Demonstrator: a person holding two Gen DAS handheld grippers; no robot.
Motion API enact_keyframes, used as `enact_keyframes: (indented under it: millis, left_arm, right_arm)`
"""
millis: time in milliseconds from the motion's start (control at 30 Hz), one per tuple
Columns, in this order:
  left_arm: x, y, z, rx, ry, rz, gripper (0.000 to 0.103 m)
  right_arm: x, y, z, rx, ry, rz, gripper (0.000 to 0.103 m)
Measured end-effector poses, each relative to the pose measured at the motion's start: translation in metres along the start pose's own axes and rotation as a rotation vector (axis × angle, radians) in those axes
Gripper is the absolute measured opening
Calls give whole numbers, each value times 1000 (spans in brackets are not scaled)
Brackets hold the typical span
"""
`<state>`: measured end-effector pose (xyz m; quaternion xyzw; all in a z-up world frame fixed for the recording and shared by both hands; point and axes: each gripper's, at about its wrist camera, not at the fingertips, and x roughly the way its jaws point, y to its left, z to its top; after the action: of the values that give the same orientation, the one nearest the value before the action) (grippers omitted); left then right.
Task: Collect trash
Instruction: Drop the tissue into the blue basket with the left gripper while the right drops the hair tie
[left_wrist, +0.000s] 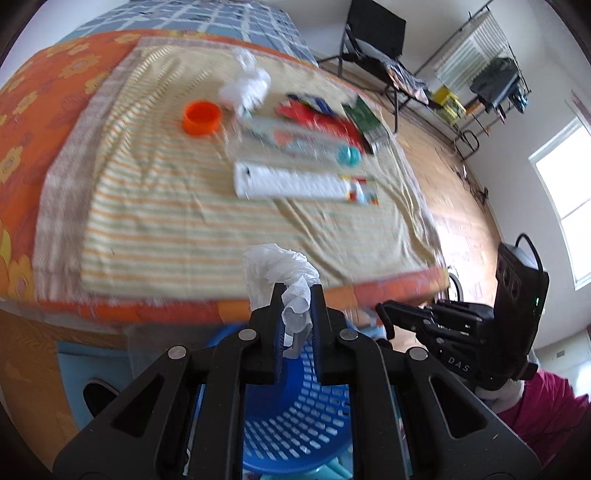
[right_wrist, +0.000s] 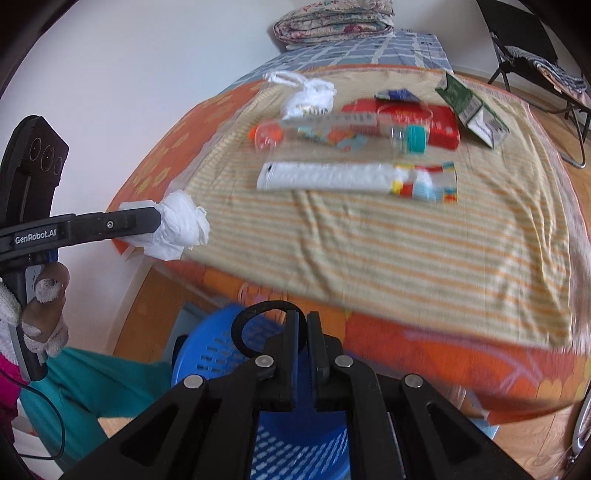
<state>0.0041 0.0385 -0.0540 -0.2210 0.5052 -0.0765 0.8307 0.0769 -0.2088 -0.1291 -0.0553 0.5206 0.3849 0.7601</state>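
Note:
My left gripper (left_wrist: 296, 295) is shut on a crumpled white tissue (left_wrist: 273, 269), held just off the table's near edge above a blue perforated basket (left_wrist: 295, 417). In the right wrist view that left gripper (right_wrist: 159, 221) shows at the left with the tissue (right_wrist: 181, 229). My right gripper (right_wrist: 302, 321) is shut on a thin black ring (right_wrist: 240, 325) over the basket (right_wrist: 207, 354). On the striped cloth (left_wrist: 166, 221) lie an orange cap (left_wrist: 201, 118), a clear bottle (left_wrist: 295, 142), a white box (left_wrist: 299, 184), a red packet (left_wrist: 321, 118), a green carton (left_wrist: 364, 118) and a white bag (left_wrist: 245, 86).
The table carries an orange flowered cover (right_wrist: 424, 354) under the striped cloth. A folded quilt (right_wrist: 332, 18) lies at the far end. A folding chair (left_wrist: 369, 40) and a rack (left_wrist: 491, 85) stand on the wooden floor to the right. A person's teal trouser leg (right_wrist: 110, 384) is beside the basket.

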Motion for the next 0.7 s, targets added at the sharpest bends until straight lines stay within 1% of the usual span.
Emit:
enact_keyframes:
  millis: [133, 333, 467, 700]
  left_arm:
    - [13, -9, -24, 24, 61, -7, 10]
    - [34, -8, -55, 33, 149, 14, 10]
    - [40, -3, -65, 36, 180, 33, 10]
    - [54, 5, -80, 47, 233, 63, 10]
  right_arm:
    - [4, 2, -19, -6, 30, -2, 2]
    - [18, 3, -42, -14, 84, -18, 2]
    - [29, 6, -54, -23, 117, -28, 2]
    - [39, 10, -65, -39, 147, -47, 4]
